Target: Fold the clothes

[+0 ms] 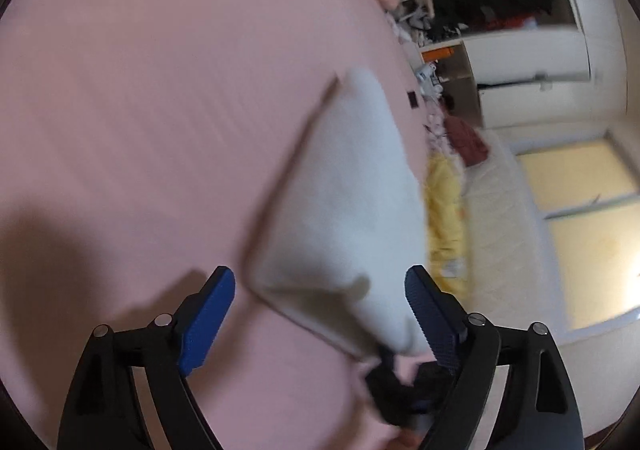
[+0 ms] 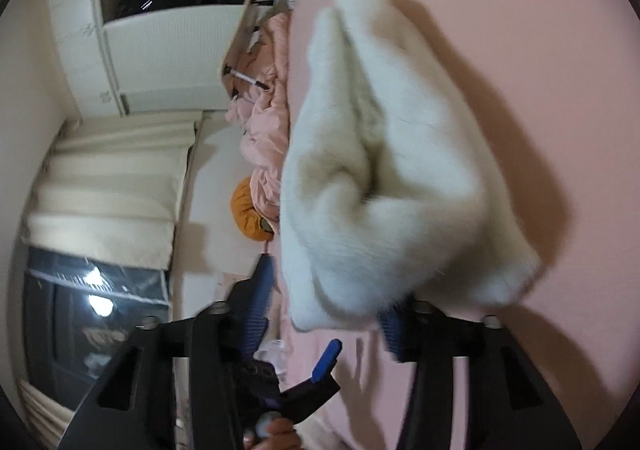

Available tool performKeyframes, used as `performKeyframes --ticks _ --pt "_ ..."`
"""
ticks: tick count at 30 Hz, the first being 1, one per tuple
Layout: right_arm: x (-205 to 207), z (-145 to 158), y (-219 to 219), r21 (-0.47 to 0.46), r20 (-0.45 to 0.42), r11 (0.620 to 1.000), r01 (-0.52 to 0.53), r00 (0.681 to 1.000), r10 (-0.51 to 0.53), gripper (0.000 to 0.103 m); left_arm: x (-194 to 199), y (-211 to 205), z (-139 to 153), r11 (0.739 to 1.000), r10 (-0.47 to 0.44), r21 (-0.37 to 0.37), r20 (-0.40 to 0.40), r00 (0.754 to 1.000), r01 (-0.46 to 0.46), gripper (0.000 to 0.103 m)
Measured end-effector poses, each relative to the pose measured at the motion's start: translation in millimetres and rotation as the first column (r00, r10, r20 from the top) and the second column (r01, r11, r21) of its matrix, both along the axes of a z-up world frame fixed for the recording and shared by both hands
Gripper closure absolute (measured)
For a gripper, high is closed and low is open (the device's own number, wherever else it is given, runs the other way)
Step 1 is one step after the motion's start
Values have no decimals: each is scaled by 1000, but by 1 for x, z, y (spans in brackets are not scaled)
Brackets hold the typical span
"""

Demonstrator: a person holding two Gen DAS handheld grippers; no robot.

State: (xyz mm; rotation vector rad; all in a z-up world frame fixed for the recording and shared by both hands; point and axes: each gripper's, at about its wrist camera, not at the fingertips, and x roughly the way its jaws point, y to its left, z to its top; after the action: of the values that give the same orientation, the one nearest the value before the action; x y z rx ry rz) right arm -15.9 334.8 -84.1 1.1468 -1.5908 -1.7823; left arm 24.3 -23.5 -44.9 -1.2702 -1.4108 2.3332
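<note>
Left gripper [image 1: 320,314]: we hold its blue jaws spread wide, the white garment's near corner between them, pads not visibly pressing.
Right gripper [image 2: 332,302]: our jaws stand wide; the fluffy cloth's lower edge drapes over them, grip unclear.
White garment [image 2: 392,177]: fuzzy, bunched into thick folds, on the pink bed sheet [image 1: 140,109] near its edge.
Long axis: in the right wrist view, away from our gripper.
</note>
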Motion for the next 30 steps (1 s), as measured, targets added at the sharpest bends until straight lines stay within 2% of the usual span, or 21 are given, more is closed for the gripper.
performKeyframes --ticks 1,3,5,6,8,9,10,11,12,14,15,19,23,25,26,27,28,30 --pt "0 -1 1 -18 9 1000 9 1000 -9 17 -2 -2 1 998 -22 -54 -4 1000 22 14" --pt "1 1 5 -58 -2 998 27 1000 -27 17 -8 -8 -5 995 -42 -95 16 999 43 14" --pt "-3 8 7 -64 -33 997 36 999 -38 17 -6 -17 -16 999 6 34 32 999 -7 14" --pt "-3 14 8 -41 -54 998 45 997 -47 17 -3 -21 -18 997 56 53 58 997 -59 14" --pt "0 26 11 46 -91 998 50 995 -46 17 11 -24 -11 993 64 -101 29 998 -61 14" --pt "3 28 14 91 -98 995 47 994 -38 17 9 -16 6 968 2 -252 -35 999 -10 14" --pt "8 26 17 119 -91 992 43 995 -33 17 9 -7 18 923 -76 -383 -78 994 40 14" --pt "7 22 18 115 -78 992 44 996 -35 17 12 9 30 823 -200 -558 -116 973 103 14" --pt "7 18 18 95 -63 995 41 997 -35 17 17 21 33 741 -291 -657 -126 948 140 14" --pt "3 8 14 19 -38 1000 19 999 -18 17 28 46 39 540 -464 -822 -113 879 180 14" --pt "2 7 11 2 -34 1000 7 999 -7 17 32 56 38 465 -525 -867 -108 844 179 14" --pt "-1 10 -2 33 -45 999 -24 999 25 17 8 83 35 427 -579 -889 -129 805 165 14" --pt "-1 6 -1 13 -32 1000 -21 999 22 17 -20 112 3 312 -643 -913 0 766 262 17" --pt "-2 4 1 -13 -29 1000 -10 1000 10 17 -33 114 2 295 -625 -920 18 780 258 39" --pt "-3 3 1 -19 -30 1000 -8 1000 8 17 -38 109 6 341 -601 -906 -6 799 249 48" --pt "-3 4 1 -19 -33 1000 -10 999 9 17 -43 97 11 422 -561 -868 -24 827 261 57" --pt "-4 5 0 -12 -38 1000 -12 999 12 17 -42 94 10 422 -555 -865 -10 831 271 64" --pt "-6 7 0 4 -46 1000 -15 999 15 17 -40 90 10 417 -546 -862 16 837 288 68"
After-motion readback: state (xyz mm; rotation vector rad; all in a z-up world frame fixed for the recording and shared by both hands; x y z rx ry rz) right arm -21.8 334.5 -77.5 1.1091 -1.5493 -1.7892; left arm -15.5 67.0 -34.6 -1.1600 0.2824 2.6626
